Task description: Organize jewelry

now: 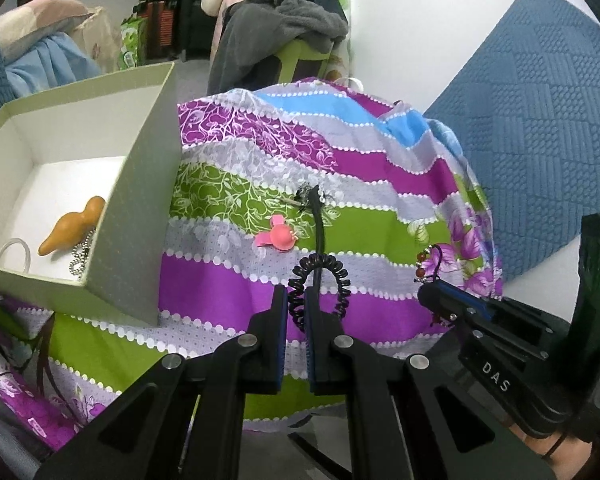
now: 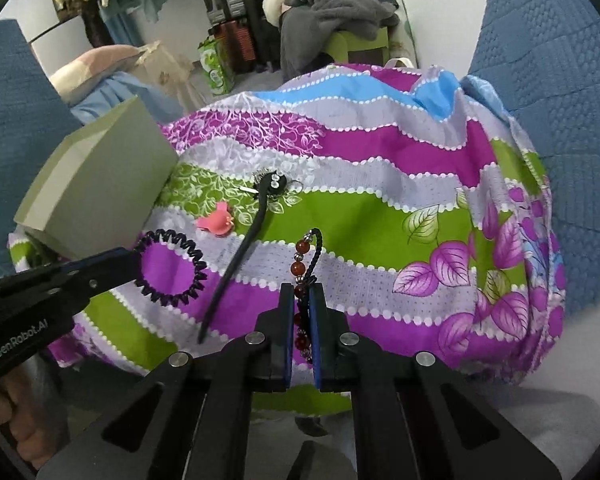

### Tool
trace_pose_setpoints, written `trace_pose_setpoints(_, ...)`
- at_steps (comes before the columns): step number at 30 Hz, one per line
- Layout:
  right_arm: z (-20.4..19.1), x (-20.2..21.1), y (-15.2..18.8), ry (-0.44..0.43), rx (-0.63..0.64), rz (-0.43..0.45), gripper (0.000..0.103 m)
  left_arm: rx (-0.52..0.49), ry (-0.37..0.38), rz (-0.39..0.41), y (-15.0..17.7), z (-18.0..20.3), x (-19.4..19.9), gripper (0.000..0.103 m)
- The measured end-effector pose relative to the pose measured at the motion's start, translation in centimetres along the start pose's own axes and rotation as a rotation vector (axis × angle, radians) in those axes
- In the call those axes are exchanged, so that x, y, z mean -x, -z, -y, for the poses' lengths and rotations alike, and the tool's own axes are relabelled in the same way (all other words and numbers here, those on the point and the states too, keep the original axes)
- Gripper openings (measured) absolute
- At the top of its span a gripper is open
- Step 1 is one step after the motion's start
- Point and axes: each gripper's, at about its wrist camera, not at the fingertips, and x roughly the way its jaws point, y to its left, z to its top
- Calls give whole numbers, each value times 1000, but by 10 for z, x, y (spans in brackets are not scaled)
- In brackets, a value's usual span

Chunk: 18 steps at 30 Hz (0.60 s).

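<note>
L gripper (image 1: 296, 300) grips coil hair tie (image 1: 320, 280); prob lifted.

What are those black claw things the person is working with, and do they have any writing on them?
Both are matte black plastic tools. The left gripper and right gripper each have two flat fingers lined with blue pads, hinged on black links with round silver pins. One body reads "DAS" in white with a green light beside it; the other reads "GenRobot.AI". No sleeve shows.
</note>
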Motion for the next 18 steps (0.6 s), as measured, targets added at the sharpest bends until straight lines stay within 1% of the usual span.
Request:
trace_pose_setpoints(8, -3, 32, -6, 14, -49, 17, 5, -17, 15, 25, -12, 4, 30, 6)
trace_pose_setpoints(13, -8, 58, -20, 16, -66, 50, 5, -19, 11, 33, -20, 3, 51, 6)
trace_pose_setpoints(18, -14, 83, -36, 14, -78, 86, 5, -19, 1, 60, -32, -1, 79, 6)
